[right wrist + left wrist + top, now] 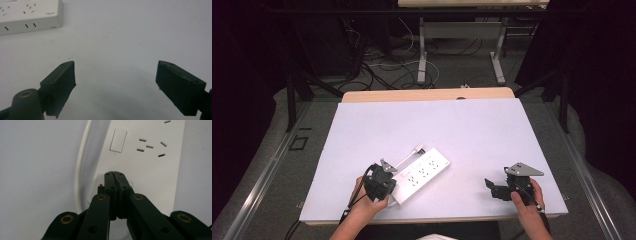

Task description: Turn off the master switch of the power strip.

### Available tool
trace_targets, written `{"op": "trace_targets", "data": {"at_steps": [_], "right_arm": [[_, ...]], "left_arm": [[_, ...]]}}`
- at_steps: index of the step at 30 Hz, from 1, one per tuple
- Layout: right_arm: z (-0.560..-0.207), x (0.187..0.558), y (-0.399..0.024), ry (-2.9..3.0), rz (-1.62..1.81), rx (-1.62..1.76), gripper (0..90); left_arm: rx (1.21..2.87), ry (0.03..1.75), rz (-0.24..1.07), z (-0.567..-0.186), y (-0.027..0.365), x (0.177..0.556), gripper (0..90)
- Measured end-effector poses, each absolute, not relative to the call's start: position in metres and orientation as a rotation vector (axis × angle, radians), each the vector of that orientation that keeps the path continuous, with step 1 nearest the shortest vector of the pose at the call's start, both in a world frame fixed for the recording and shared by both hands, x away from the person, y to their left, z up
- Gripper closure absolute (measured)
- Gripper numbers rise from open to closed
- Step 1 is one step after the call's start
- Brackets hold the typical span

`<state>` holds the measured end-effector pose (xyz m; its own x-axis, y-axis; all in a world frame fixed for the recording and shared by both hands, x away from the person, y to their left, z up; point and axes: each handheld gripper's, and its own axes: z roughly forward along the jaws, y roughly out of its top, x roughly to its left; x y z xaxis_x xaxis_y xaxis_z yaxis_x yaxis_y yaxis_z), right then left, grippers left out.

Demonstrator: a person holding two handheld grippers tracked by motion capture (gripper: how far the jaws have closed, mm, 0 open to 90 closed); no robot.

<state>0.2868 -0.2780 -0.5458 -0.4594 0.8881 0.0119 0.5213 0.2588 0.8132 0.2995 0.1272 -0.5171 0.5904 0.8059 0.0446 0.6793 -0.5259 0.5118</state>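
Note:
A white power strip (422, 172) lies slantwise on the white table sheet (462, 125), its cable end toward the far left. My left gripper (382, 186) hangs over the strip's near end. In the left gripper view its jaws are pressed together, shut with nothing between them, and the left gripper (114, 173) points its tips at a clear switch with a red mark (100, 185) on the strip (150, 170). Whether the tips touch the switch I cannot tell. My right gripper (493, 186) sits at the near right, open and empty (115, 75) above bare sheet.
The strip's white cable (80, 165) curves along the left side of the strip. One corner of the strip (30, 15) lies far to the upper left of the right jaws. Beyond the table stand desk legs (422, 50) and loose floor cables (382, 65).

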Motion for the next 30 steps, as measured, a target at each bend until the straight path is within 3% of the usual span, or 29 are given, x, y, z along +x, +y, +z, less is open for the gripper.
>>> {"op": "trace_targets", "data": {"at_steps": [11,30], "right_arm": [[-0.5465,0.2886,-0.2796,2.071,1.087,1.271,15.7],[-0.5464,0.2867,-0.2797,2.063,1.087,1.277,15.7]], "left_arm": [[2.283,1.219,0.324,-0.5163,0.1352,0.3007,90.0],[2.272,1.219,0.307,-0.5117,0.1365,0.299,89.1]]}}
